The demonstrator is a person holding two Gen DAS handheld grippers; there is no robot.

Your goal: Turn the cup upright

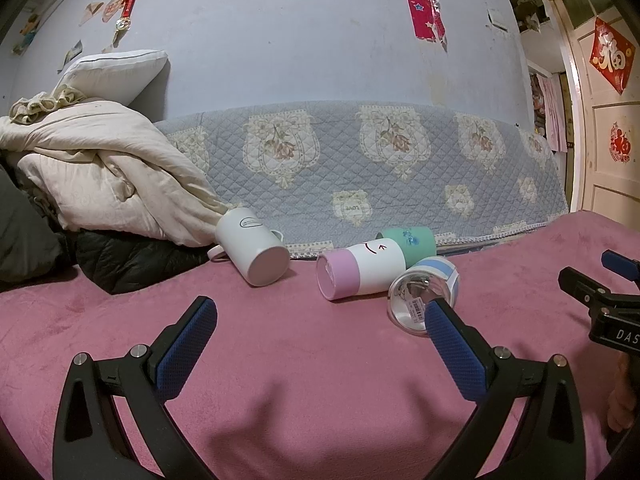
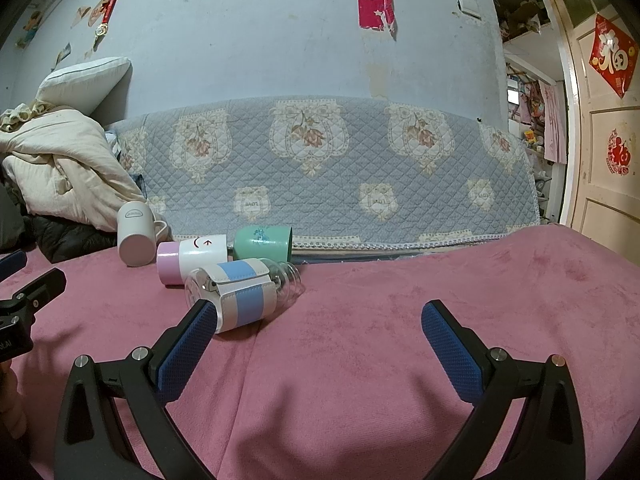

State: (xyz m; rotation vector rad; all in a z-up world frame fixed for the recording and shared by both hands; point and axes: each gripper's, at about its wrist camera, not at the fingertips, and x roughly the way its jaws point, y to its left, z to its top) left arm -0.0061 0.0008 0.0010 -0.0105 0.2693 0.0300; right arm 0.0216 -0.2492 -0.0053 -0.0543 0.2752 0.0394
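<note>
Four drinking vessels are lying on their sides on the pink plush bed cover (image 1: 280,360), in a row across the middle of both views. The white ceramic mug with a handle (image 1: 252,246) is lying at the left end, its flat base facing the camera, against the crumpled cream quilt (image 1: 100,176). The white cylindrical cup with a pink band and a printed face (image 1: 360,270) is lying beside it, touching the green plastic cup (image 1: 412,242) behind it. The clear glass bottle in a white-and-blue sleeve (image 2: 240,294) is lying nearest the cameras, its ribbed neck pointing toward the right of the right wrist view.

The left gripper (image 1: 320,320) is hovering over the cover with its blue-padded fingers (image 1: 188,348) spread wide and holding nothing; in the left wrist view, the tip of the right-hand finger is overlapping the bottle's round base. The right gripper (image 2: 314,320) is likewise spread wide and holding nothing; its left-hand finger (image 2: 188,348) is sitting just in front of the bottle's sleeve, contact not determinable.

A grey-blue quilted cover with floral panels (image 2: 320,168) is hanging against the wall behind the row.
</note>
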